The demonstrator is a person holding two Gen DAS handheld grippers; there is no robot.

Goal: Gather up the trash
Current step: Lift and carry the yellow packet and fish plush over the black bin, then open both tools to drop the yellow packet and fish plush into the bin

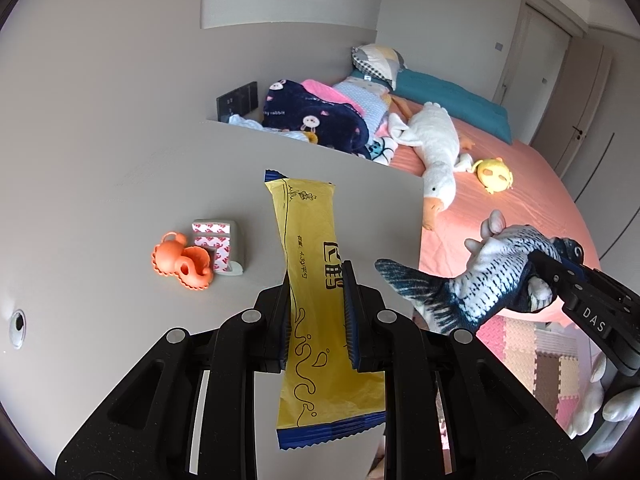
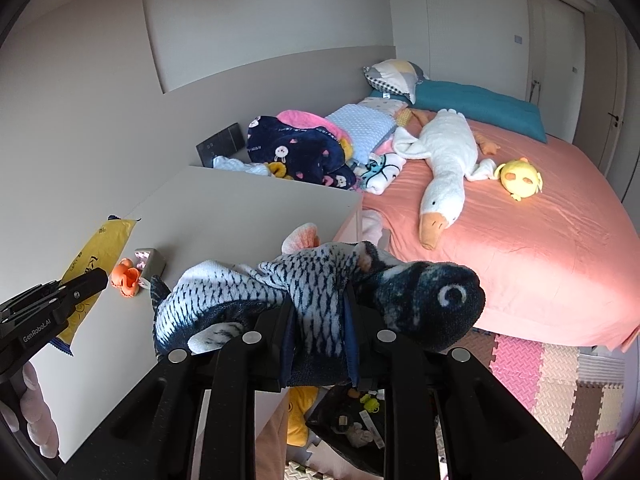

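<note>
The wrapper (image 1: pixel 316 280) is long and yellow with blue zigzag ends and black writing. The left gripper (image 1: pixel 318 312) pinches it tight, and it points to 12 o'clock over the table (image 1: pixel 120 200). The right gripper (image 2: pixel 320 332) squeezes a toy fish (image 2: pixel 320 284).

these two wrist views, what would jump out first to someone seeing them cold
Each gripper carries something: the left gripper is shut on a long yellow wrapper above the white tabletop, and the right gripper clamps a plush fish across its middle. Behind them a big white goose toy sprawls on the pink bed, beside a small yellow plush.
</note>
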